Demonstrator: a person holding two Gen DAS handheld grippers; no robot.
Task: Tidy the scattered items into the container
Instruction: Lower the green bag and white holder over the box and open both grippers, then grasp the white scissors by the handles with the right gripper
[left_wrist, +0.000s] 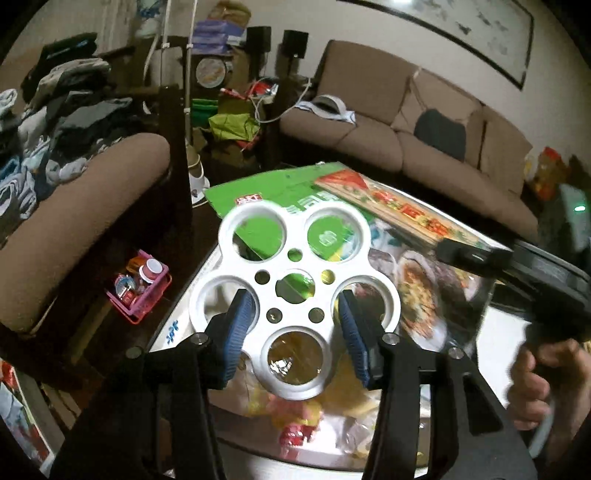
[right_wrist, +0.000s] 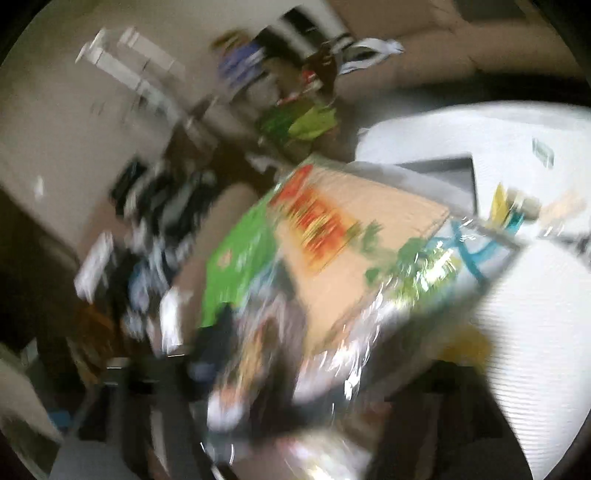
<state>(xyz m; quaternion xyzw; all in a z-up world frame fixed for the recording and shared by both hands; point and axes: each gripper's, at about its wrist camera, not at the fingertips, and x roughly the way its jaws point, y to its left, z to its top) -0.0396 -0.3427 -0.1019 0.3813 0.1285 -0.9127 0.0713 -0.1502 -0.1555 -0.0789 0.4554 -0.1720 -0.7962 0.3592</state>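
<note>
A white round plastic tray (left_wrist: 295, 295) with several round holes hangs tilted between the blue pads (left_wrist: 240, 325) of my left gripper (left_wrist: 297, 328). The fingers reach into two of its holes beside its middle, and I see no squeeze on it. Beneath it lie a green box (left_wrist: 258, 195), a flat orange printed box (left_wrist: 388, 206) and shiny food packets (left_wrist: 417, 295) inside what looks like a clear-walled container (left_wrist: 484, 314). My right gripper (left_wrist: 452, 254), held by a hand (left_wrist: 535, 369), reaches in from the right toward the orange box (right_wrist: 351, 251). The right wrist view is badly smeared and hides its fingers.
Yellow and red snack bags (left_wrist: 295, 417) lie near the table's front edge. A brown sofa (left_wrist: 369, 129) stands behind, and an armchair (left_wrist: 74, 229) piled with clothes is at the left. On the floor sits a pink basket (left_wrist: 140, 295) of bottles. A white ribbed surface (right_wrist: 535, 332) fills the right.
</note>
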